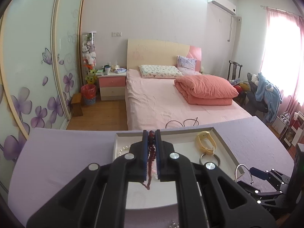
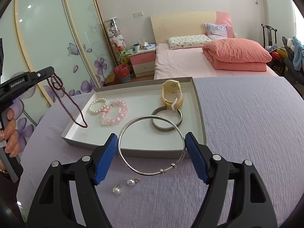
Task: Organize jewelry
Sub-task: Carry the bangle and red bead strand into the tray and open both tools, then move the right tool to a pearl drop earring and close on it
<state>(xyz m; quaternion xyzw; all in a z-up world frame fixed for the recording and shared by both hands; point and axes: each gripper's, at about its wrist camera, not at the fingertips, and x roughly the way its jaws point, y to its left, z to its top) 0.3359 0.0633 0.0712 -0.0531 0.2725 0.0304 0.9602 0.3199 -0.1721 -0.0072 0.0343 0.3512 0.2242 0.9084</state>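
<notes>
The dark red bead necklace (image 1: 151, 152) is hanging pinched between the blue pads of the left gripper (image 1: 151, 133), whose jaws are standing almost fully together on the strand. In the right wrist view that same necklace (image 2: 73, 102) is dangling at the left of the frame from the left gripper's tip (image 2: 49, 71), its lower loop hanging over the left corner of the white tray (image 2: 201, 125); whether the beads are touching the tray floor cannot be told. A person's hand (image 2: 8, 133) is gripping that tool's handle at the far left edge.

The thin silver bangle (image 2: 152, 145) is sitting in the lower middle of the right wrist view, spanned by the right gripper (image 2: 151, 140), whose jaws are standing wide with a blue pad pressing on each side of the ring. The bangle is held above the tray's near rim.

Inside the tray, a pearl bracelet (image 2: 97, 105) and a pink bead bracelet (image 2: 114, 114) are lying touching at the left, a grey metal cuff (image 2: 167, 120) is lying right of centre, and a yellow watch (image 2: 172, 93) is standing behind it towards the upper right.

Two pearl earrings (image 2: 124, 186) are lying on the lilac cloth (image 2: 247, 133) at the bottom of the frame, just below the bangle. A pink bed (image 2: 190, 64) is filling the upper right background.
</notes>
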